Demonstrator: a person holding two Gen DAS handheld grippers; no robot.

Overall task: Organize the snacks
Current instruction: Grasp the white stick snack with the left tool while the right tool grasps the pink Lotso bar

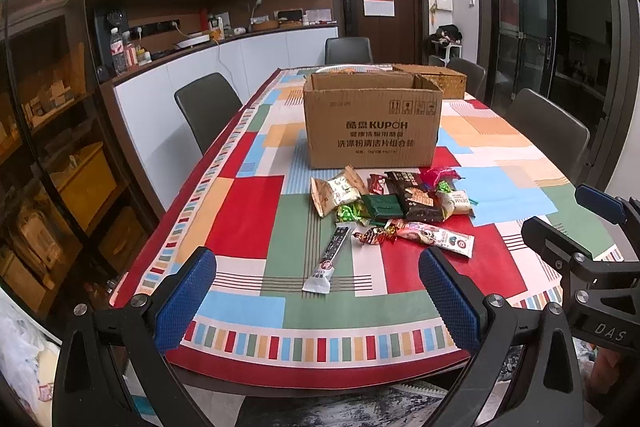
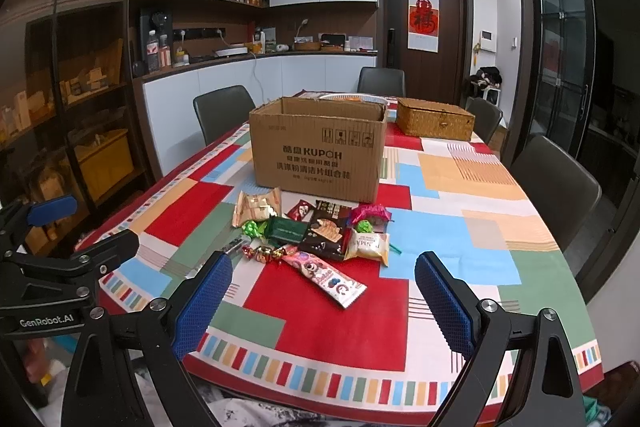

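Both grippers, left gripper (image 1: 316,301) and right gripper (image 2: 324,301), hover wide open and empty at the table edge (image 2: 320,359). Beyond lie the snacks (image 2: 316,231), light, crinkly, probably slippery; pinch each wrapper mid-body. Farthest stands the open-topped cardboard box (image 2: 320,151).

The tabletop (image 2: 460,267) wears a bright cloth of red, blue, green and orange blocks. Dark grey chairs (image 2: 222,109) stand around it. A woven basket with a lid (image 2: 435,119) sits far back on the right. Behind it all is a dark brown door (image 2: 424,23) with a red and white poster (image 2: 423,21) — and a long white counter (image 2: 256,71) crowded with bottles and small things.
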